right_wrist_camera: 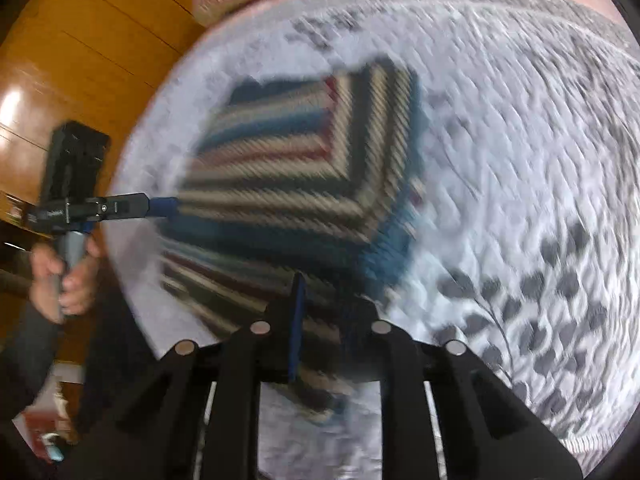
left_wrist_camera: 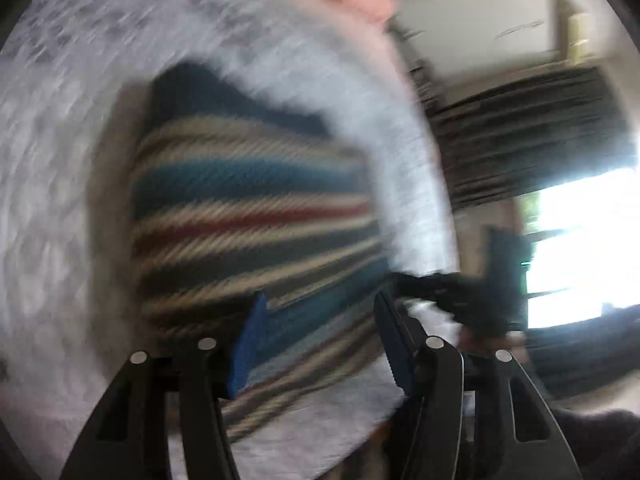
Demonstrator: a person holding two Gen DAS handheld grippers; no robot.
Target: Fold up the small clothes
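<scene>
Striped garment (right_wrist_camera: pixel 304 168) lies partly folded near the bedspread's (right_wrist_camera: pixel 520 160) left edge. Left gripper (left_wrist_camera: pixel 320 344): jaws wide apart around cloth. Right gripper (right_wrist_camera: pixel 320 320): state indeterminate; blurred.

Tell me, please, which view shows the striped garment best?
The right wrist view: the striped garment lies almost whole on the bedspread, its folded corner visible. The left wrist view shows only a blurred part of it, cut off by the left gripper.

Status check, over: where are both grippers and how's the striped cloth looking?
Left gripper open, straddling striped cloth edge. Right gripper looks shut on the cloth's near edge. Cloth partly folded on grey patterned bedspread. Nothing in the way.
</scene>
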